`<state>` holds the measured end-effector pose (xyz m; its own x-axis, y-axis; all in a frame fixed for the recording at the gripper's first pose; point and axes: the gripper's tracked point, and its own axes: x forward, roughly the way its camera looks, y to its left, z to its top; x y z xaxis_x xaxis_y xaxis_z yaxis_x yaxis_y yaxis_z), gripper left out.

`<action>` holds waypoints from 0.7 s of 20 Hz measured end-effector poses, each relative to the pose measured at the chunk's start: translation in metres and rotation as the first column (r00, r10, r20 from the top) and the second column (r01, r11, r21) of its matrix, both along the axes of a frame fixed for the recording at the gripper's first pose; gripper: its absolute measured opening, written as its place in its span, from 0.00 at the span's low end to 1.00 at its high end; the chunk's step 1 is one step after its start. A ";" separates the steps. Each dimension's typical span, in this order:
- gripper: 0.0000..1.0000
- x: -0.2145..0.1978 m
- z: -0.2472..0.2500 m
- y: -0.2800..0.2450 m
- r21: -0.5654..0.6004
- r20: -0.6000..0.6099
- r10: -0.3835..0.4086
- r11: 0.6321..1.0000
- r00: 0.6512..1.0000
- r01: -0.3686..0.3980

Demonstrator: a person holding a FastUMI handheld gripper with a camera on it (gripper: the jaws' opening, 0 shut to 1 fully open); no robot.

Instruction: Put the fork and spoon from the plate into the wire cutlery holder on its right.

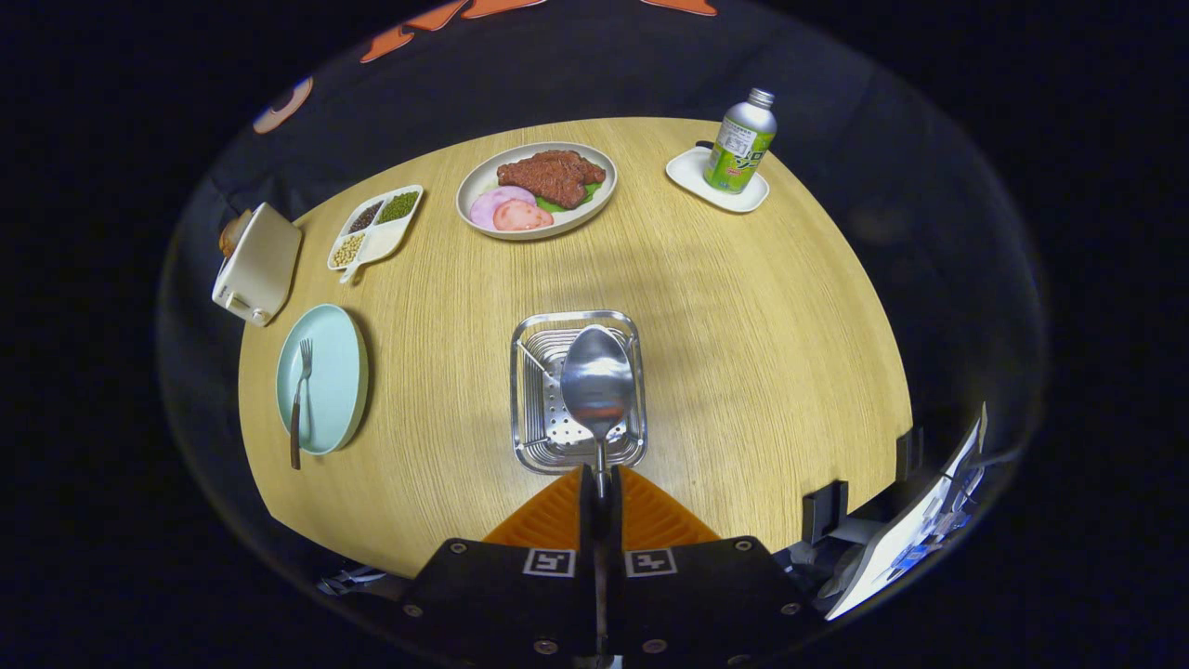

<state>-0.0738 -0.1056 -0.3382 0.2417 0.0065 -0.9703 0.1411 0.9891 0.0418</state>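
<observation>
**Spoon over the holder, fork yet to fetch**

Gripper view: I had the jaws clenched on the handle of the spoon [596,379], the gripper [600,483] closed so tightly that only a thin slit showed between its two sides. The spoon stood out straight ahead of the jaws, its bowl hanging directly over the wire cutlery holder [532,390], which sat on the bench [743,325] just beyond the fingertips. I could not tell whether the bowl was touching the holder's perforated floor or was clear above it.

The fork [298,400] lay on the pale blue plate [339,372], well off to the left of the holder, its tines up on the plate and its handle end reaching past the near rim onto the bench. Farther back stood a plate of meat [537,189], a divided dish of beans [376,228], a toaster [257,263] and a bottle [740,141] on a small white tray [692,172].

By my reading, the step in hand was placing the spoon, roughly halfway through the job. The next move called for lowering the spoon inside the holder's walls and releasing the jaws. After that I judged I would need to swing left for the fork, whose overhanging handle looked the easiest place to pinch.
</observation>
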 end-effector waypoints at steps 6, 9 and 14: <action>0.10 0.047 0.032 -0.003 0.029 0.191 -0.014 1.000 0.981 0.009; 0.13 0.083 0.071 -0.002 0.024 0.372 -0.016 1.000 0.928 0.007; 0.44 0.130 0.157 0.006 0.035 0.684 -0.031 0.999 0.729 0.010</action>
<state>0.0562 -0.0992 -0.1816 0.8407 0.0171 -0.5412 0.0839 0.9833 0.1614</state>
